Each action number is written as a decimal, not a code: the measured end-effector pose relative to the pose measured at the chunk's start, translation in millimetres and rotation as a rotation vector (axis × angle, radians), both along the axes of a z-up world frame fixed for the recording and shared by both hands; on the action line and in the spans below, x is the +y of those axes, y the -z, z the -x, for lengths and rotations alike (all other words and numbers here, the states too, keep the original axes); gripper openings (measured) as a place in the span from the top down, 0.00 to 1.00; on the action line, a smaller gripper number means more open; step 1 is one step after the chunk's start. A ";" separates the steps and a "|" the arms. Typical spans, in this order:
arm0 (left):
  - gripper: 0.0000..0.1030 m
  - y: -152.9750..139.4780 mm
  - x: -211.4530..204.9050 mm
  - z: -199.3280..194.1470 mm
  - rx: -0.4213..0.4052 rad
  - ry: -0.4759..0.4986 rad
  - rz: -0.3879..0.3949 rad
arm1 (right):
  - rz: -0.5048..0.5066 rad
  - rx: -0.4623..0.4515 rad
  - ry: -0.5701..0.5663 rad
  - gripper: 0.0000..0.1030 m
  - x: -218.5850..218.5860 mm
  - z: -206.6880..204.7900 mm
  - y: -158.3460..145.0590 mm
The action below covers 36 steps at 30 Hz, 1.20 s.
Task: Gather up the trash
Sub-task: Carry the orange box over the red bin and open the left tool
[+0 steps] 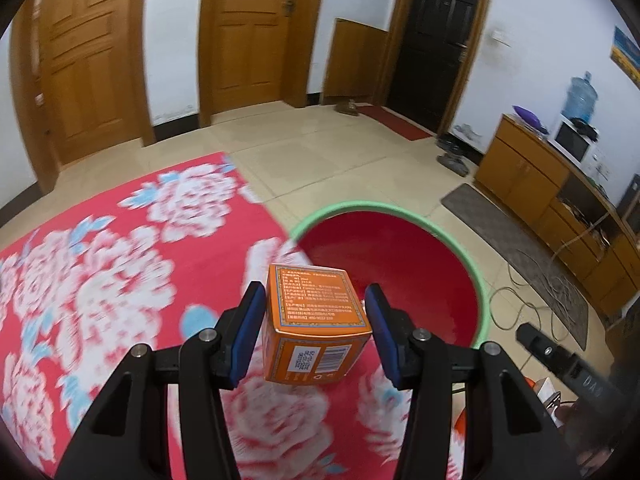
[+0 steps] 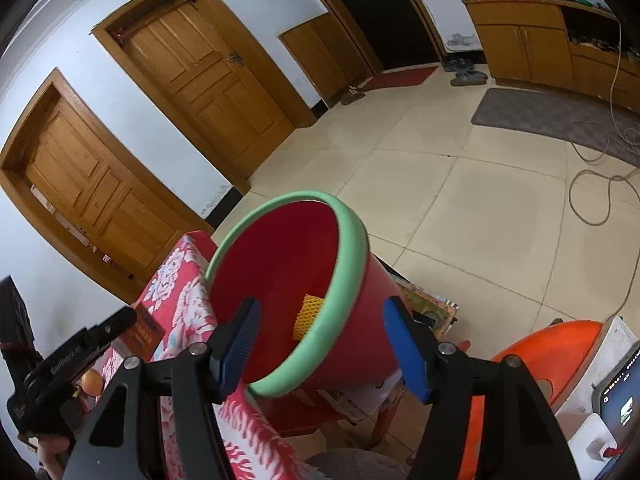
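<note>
Left gripper (image 1: 314,330) held the orange box (image 1: 316,328) at frame centre, short of the red bin (image 1: 400,264); right gripper (image 2: 320,344) stood wide around the bin's green rim (image 2: 320,336), yellow scrap (image 2: 306,316) already inside, box drop left.

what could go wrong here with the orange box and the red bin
1. The orange box sits skewed between the left gripper fingers, gripped at its corners, so it could twist out and land on the floral cloth.
2. The box is still near the green rim of the red bin; released early, it may hit the rim and bounce out.
3. The right gripper hangs open around the rim, so a nudge might tip the bin.
</note>
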<state>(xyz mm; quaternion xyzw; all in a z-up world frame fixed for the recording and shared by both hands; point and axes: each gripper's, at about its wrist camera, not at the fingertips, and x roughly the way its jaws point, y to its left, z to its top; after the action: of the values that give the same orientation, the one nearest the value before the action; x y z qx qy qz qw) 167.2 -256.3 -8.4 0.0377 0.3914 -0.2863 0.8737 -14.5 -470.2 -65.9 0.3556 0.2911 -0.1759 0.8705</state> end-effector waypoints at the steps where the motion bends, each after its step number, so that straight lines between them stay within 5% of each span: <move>1: 0.49 1.3 -7.7 -0.9 0.004 0.015 0.001 | -0.002 0.001 0.002 0.35 -1.2 0.1 1.0; 10: 0.39 6.1 -36.9 -2.4 0.001 0.047 -0.011 | -0.030 0.013 0.017 0.35 -9.1 7.7 13.7; 26: 0.39 24.9 -24.0 6.7 0.043 0.000 -0.058 | -0.019 -0.001 -0.013 0.34 0.6 11.7 4.5; 29: 0.54 32.4 -26.4 4.3 0.059 0.005 -0.067 | -0.021 0.000 -0.018 0.34 -0.3 11.0 4.8; 36: 0.55 31.4 -41.6 -3.0 0.051 0.028 -0.034 | -0.028 0.008 -0.012 0.34 -1.4 8.3 7.3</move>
<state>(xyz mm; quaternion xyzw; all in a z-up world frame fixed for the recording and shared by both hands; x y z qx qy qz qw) 170.2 -297.8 -39.7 0.0505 0.4180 -0.2929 0.8585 -22.8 -471.6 -73.2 0.3654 0.2993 -0.1682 0.8652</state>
